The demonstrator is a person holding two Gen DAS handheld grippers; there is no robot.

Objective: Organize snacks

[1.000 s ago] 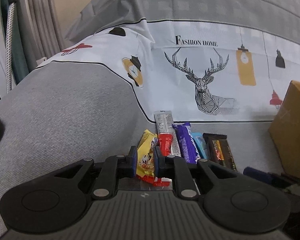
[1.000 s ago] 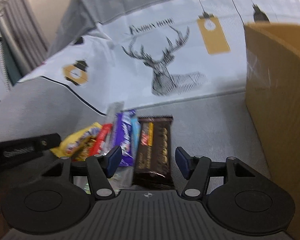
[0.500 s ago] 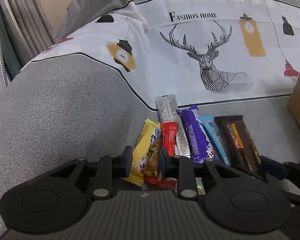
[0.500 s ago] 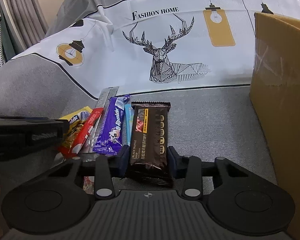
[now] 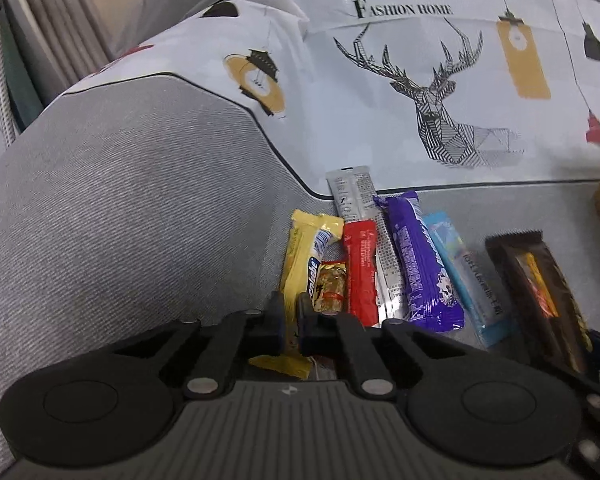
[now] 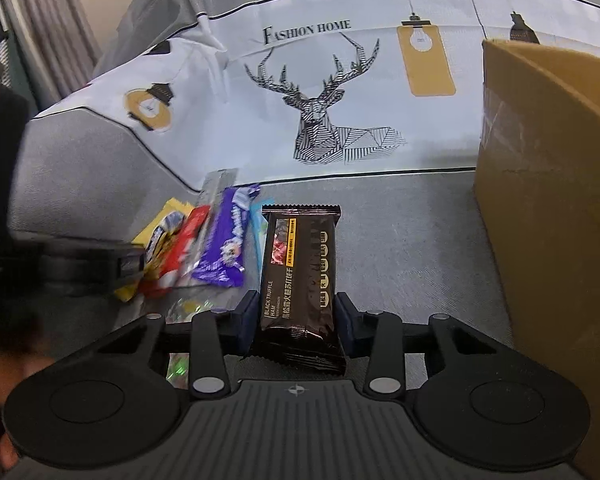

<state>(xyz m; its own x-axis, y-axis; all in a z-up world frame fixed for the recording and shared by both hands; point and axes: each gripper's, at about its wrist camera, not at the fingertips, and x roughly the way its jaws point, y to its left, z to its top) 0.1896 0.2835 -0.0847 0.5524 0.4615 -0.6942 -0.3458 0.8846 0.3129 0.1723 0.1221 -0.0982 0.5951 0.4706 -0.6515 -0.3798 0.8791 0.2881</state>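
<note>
A row of snack packs lies on a grey sofa seat. My left gripper [image 5: 291,318] is shut on the near end of the yellow snack pack [image 5: 305,256]. Beside it lie a small gold candy [image 5: 331,286], a red and silver stick pack [image 5: 362,256], a purple bar [image 5: 418,264] and a light blue pack [image 5: 466,276]. My right gripper [image 6: 298,322] is shut on the black truffle ham cracker pack [image 6: 300,276], also seen in the left wrist view [image 5: 540,292]. The other snacks [image 6: 220,248] lie to its left.
A cardboard box [image 6: 552,208] stands on the seat at the right. A deer-print cover [image 6: 320,92] drapes the sofa back. The grey armrest [image 5: 120,184] rises at the left. The left gripper's body [image 6: 88,268] shows in the right wrist view.
The right jaws went from wide open to shut on the black cracker pack. The left jaws loosened half a second ago and have closed again on the yellow pack.
</note>
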